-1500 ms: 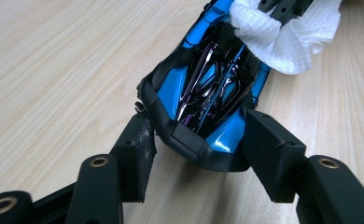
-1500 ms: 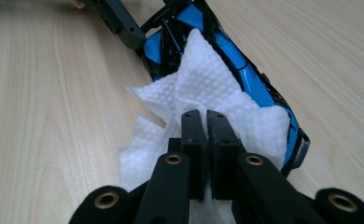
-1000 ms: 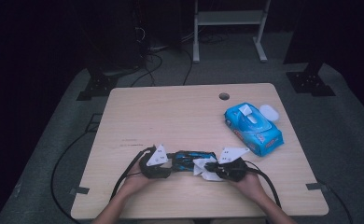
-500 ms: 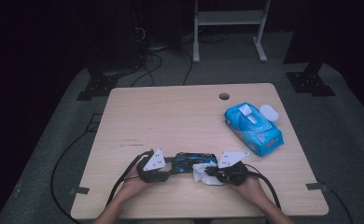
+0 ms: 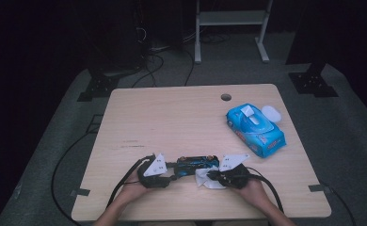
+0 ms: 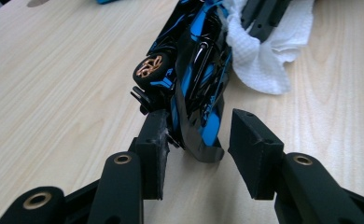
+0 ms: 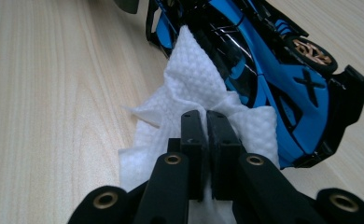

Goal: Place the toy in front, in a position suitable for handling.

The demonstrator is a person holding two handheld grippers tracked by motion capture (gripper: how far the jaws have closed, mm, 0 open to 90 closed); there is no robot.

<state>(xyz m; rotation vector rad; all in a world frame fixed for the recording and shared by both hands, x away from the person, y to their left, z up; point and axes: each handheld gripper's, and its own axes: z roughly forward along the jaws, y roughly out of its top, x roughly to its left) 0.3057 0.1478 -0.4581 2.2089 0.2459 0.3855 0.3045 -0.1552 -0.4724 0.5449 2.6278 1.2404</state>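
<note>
Dark floor with trailing cables surrounded a pale wooden table [image 5: 172, 117], seen from above, with a person's forearms coming in from its near edge. Near that edge lay a black and blue toy car [image 5: 196, 163], stretched lengthwise between the two handheld tools. The left gripper [image 5: 170, 175] sat at the car's left end; in the left gripper view its jaws stood parted on either side of the car's tail [image 6: 196, 93], one pad touching the bodywork and the other just clear of it, so they were not clamped. The right gripper [image 5: 210, 175] met the car's other end, and in the right gripper view its jaws were pressed together on a crumpled white wipe [image 7: 203, 107] that lay against the car's blue roof and side [image 7: 283, 79]. A gold-spoked wheel showed on the car in both gripper views. Well apart, toward the table's far right, rested a blue pack of wipes [image 5: 256, 125], its lid flipped open and a sheet sticking up.
</note>
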